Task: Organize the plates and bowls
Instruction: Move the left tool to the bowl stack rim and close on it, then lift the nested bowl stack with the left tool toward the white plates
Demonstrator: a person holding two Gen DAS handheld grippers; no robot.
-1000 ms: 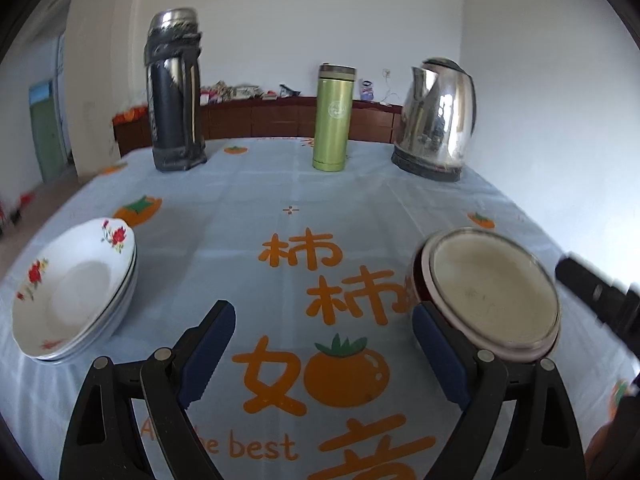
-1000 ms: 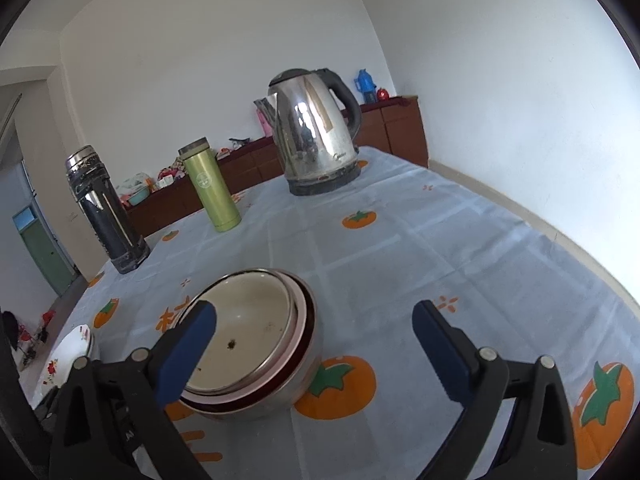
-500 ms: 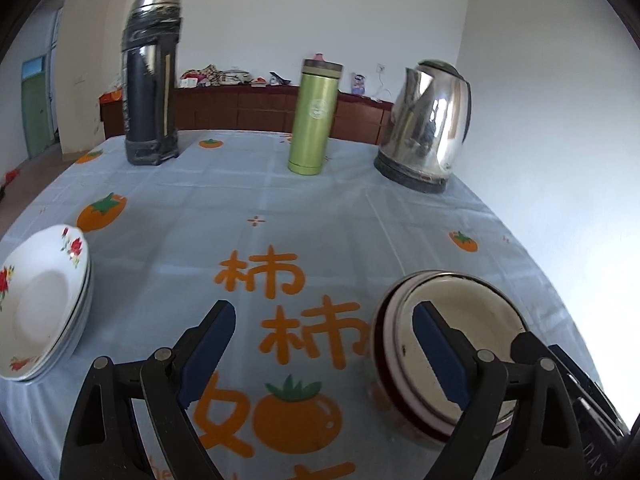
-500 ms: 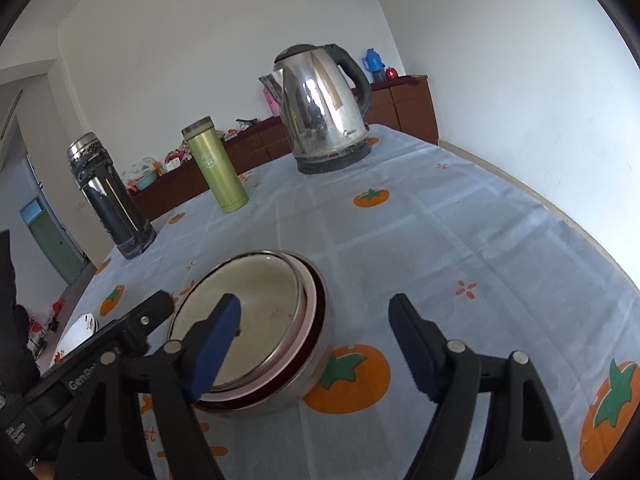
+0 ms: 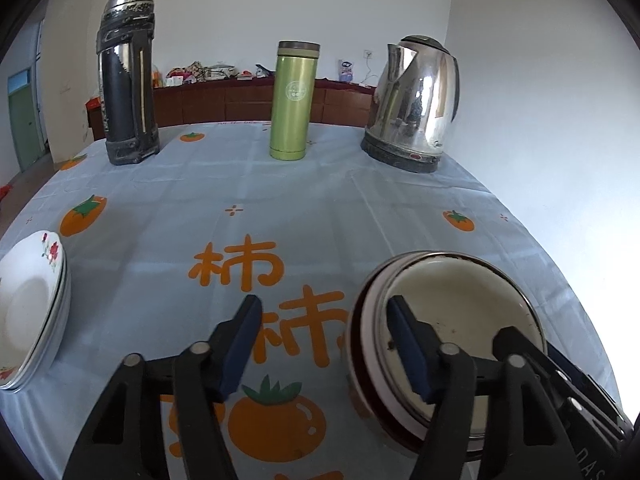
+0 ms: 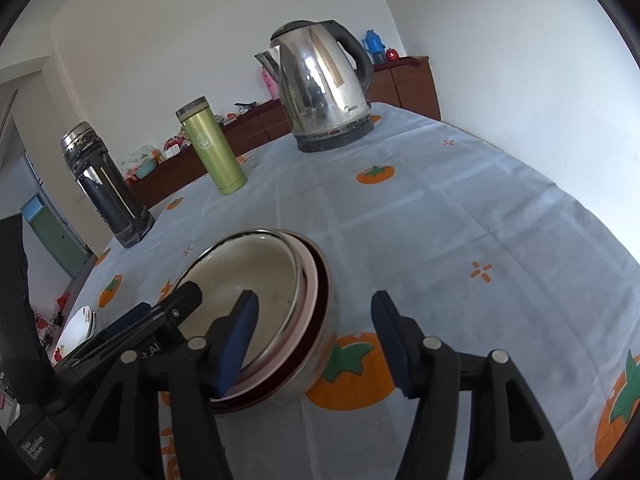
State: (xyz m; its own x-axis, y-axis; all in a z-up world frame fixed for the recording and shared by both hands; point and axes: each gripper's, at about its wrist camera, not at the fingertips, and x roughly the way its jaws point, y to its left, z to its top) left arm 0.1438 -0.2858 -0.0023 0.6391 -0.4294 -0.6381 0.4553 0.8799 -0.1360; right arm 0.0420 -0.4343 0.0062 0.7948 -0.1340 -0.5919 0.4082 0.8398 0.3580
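The surface (image 5: 280,184) is a wide table under a pale blue cloth printed with orange persimmons and orange characters. At its far side stand three tall things, well apart from one another: a steel kettle (image 5: 414,104) on the right, a dark thermos (image 5: 127,80) on the left, and a green flask (image 5: 292,102) between them.

The stack of bowls (image 5: 452,316) sits near the front right of the surface: a cream-lined bowl with a steel rim nested in a pink one and a dark red one, on a steel outer bowl. A stack of white plates (image 5: 30,304) with red flowers lies at the front left edge, well apart from the bowls.

Both tools meet at the bowls from opposite sides. The left tool (image 5: 322,344) has just been closing and now stands about half open; its right finger reaches over the near-left rim into the top bowl, while its left finger hangs over bare cloth. The right tool (image 6: 314,332) has also just been closing to about half open; its left finger sits inside the top bowl and its right finger outside, so the stack's right-hand wall lies between the jaws. Neither tool's pads press on the rim.
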